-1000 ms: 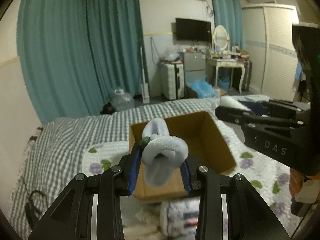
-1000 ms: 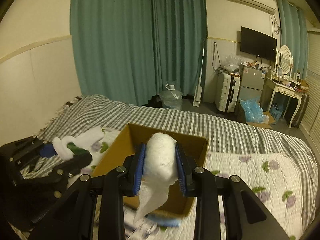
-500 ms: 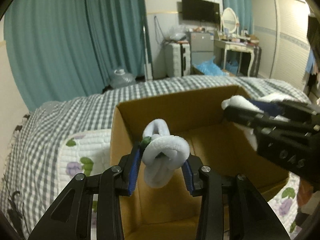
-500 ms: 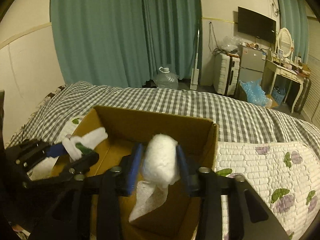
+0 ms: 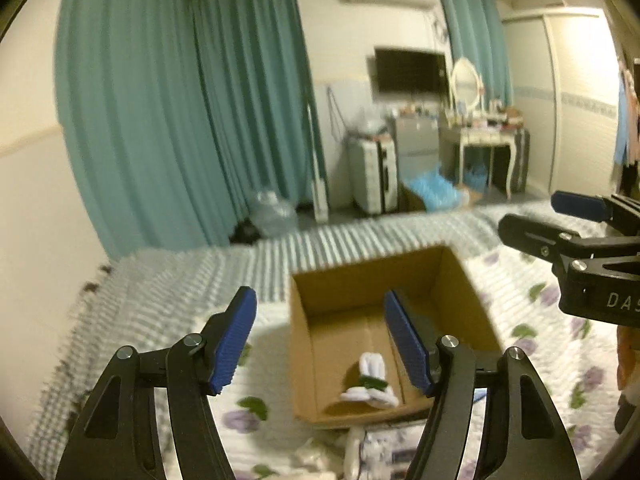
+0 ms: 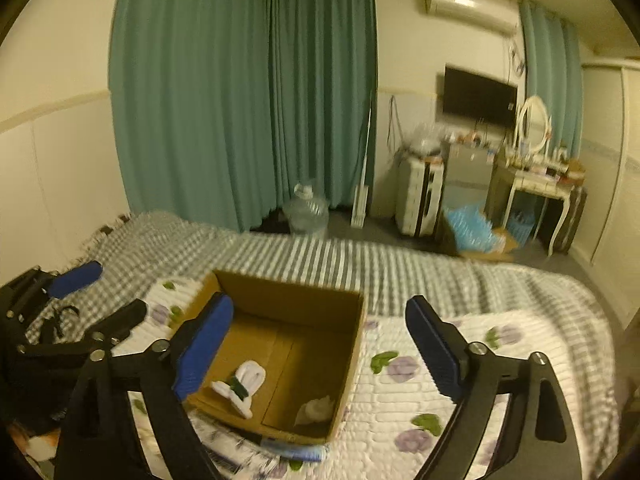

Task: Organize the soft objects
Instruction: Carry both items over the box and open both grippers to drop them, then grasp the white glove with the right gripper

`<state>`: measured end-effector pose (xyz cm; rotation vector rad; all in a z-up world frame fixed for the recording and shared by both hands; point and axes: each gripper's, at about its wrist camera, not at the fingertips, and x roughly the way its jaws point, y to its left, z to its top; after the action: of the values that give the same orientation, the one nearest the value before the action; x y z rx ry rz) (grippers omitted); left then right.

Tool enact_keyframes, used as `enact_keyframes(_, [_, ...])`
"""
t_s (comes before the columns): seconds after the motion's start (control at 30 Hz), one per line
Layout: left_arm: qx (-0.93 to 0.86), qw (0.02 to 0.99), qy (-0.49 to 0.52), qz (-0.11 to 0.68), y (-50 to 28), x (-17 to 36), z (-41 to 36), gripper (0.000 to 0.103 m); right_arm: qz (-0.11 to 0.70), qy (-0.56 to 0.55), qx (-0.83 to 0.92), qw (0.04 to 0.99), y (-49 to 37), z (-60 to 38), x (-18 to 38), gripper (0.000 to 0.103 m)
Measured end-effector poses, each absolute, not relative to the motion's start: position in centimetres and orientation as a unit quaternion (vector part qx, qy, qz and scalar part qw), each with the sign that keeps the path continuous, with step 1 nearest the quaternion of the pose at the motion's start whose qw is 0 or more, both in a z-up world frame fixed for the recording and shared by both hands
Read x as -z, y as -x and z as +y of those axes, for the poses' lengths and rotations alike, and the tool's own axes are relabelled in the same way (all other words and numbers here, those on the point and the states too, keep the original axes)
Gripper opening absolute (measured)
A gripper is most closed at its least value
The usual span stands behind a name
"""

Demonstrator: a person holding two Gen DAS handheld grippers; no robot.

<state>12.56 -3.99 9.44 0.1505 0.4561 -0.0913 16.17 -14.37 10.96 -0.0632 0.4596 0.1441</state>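
Socks (image 6: 241,386), white pair bundled with a dark green band, lie on the floor of the cardboard box (image 6: 352,356), toward its near-left corner in the right wrist view; same bundle (image 5: 370,380) shows in the left wrist view on the box (image 5: 300,344) floor near the front wall. White crumpled cloth (image 6: 316,408) sits in the box's near-right corner, apart from the socks. Right gripper (image 6: 320,344) hovers above the box, jaws spread wide, nothing between the blue pads (image 6: 204,344). Left gripper (image 5: 320,340) also above the box's near edge, jaws spread wide, empty, blue pads (image 5: 234,340) flanking the box opening in view. Each gripper shows in the other's camera: right gripper (image 5: 580,240) at the box's right side, left gripper (image 6: 76,300) at the box's left, both clear of the box.

In front of the box, touching or just under its near wall: a blue-tipped item (image 6: 296,450), too blurred to name, and white printed packs (image 5: 372,450). The box rests on a white quilt with purple flowers (image 6: 420,400), spread over a grey checked blanket (image 6: 400,268) on the bed. Beyond the box: clear water jug (image 6: 306,212) on the floor, teal curtains (image 6: 240,100), white suitcase (image 6: 418,196), dressing table with oval mirror (image 6: 532,168), wall TV (image 6: 480,96), air conditioner (image 6: 468,4) high on the wall. Frames are motion-blurred.
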Motion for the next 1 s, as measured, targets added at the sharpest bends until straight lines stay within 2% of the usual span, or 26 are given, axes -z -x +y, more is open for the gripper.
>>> enact_keyframes(0.03, [0.044, 0.973, -0.071, 0.213, -11.3, -10.7, -3.6, 0.088, 0.218, 0.034, -0.07, 0.973, -14.7, -14.3, -12.2, 0.093])
enact_keyframes(0.07, [0.041, 0.978, -0.066, 0.192, -9.5, -12.4, -3.1, 0.09, 0.208, 0.038, -0.067, 0.975, -13.1, -14.2, -13.5, 0.094])
enact_keyframes(0.2, [0.042, 0.986, -0.061, 0.148, -4.0, -17.2, -1.5, 0.091, 0.185, 0.059, -0.051, 0.98, -7.9, -13.0, -17.1, 0.101])
enact_keyframes(0.27, [0.05, 0.987, -0.052, 0.142, -1.7, -19.0, -0.3, 0.091, 0.181, 0.064, -0.052, 0.98, -5.7, -12.4, -18.3, 0.101])
enact_keyframes(0.47, [0.088, 0.982, -0.052, 0.161, 1.7, -19.6, 2.1, 0.093, 0.19, 0.067, -0.082, 0.976, -0.9, -9.9, -18.6, 0.101])
enact_keyframes(0.63, [0.104, 0.971, -0.074, 0.2, 2.3, -15.3, 2.7, 0.093, 0.226, 0.064, -0.111, 0.966, 0.0, -7.7, -13.8, 0.102])
enact_keyframes(0.8, [0.106, 0.957, -0.093, 0.252, 0.6, -8.6, 2.8, 0.093, 0.293, 0.076, -0.126, 0.945, -2.6, -4.7, -5.1, 0.102])
enact_keyframes(1.0, [0.076, 0.945, -0.088, 0.306, -3.0, -3.0, 4.0, 0.093, 0.361, 0.064, -0.134, 0.921, -4.8, -3.2, 4.5, 0.102])
